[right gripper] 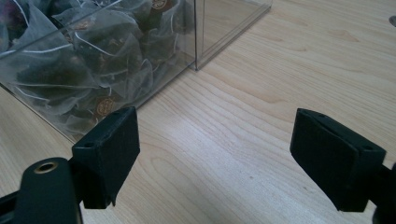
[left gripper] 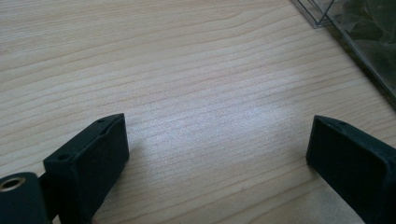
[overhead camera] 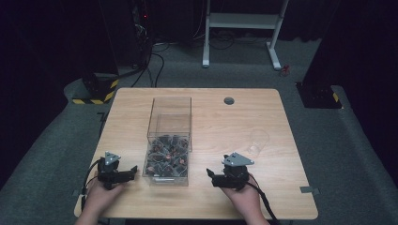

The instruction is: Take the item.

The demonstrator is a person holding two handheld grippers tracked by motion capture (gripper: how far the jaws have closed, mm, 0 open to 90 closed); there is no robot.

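I rest my left gripper (overhead camera: pixel 133 169) and my right gripper (overhead camera: pixel 210 174) on the table (overhead camera: pixel 281 187) near its front edge, one at each side of the clear box (overhead camera: pixel 168 154). Both have jaws wide apart and hold nothing. The box stands toward the front left of the table and its front half is full of tea bags (right gripper: pixel 88 65). I think I am only at the start, before reaching. Next I must lift one gripper over the box rim and come down on a single bag. A clear cup (overhead camera: pixel 257 142) near the right edge is hard to see, and I cannot tell if the box has a lid.
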